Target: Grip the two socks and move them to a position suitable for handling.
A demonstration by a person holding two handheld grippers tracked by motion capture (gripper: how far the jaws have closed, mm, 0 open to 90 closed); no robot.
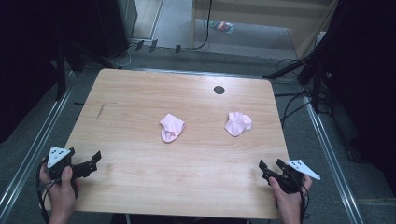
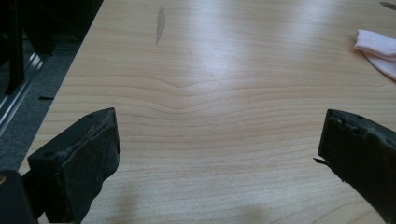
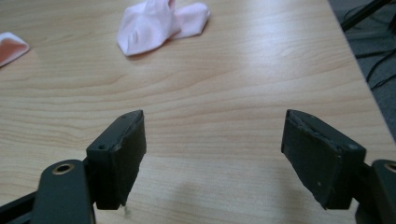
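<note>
Pink socks (image 1: 172, 128) (image 1: 237, 123) lie crumpled mid-worktop (image 1: 140, 93); with both my grippers (image 1: 86, 164) (image 1: 272, 168) wide and empty, I'd pinch low on a fold.

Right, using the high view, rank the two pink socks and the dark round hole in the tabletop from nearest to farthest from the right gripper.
From the right gripper, at the table's near right corner:
1. Right pink sock, up the table and slightly left of it.
2. Dark round hole, near the far edge, beyond that sock.
3. Left pink sock, about mid-table, well to the left.
The last two are nearly level; treat that order as uncertain.
</note>
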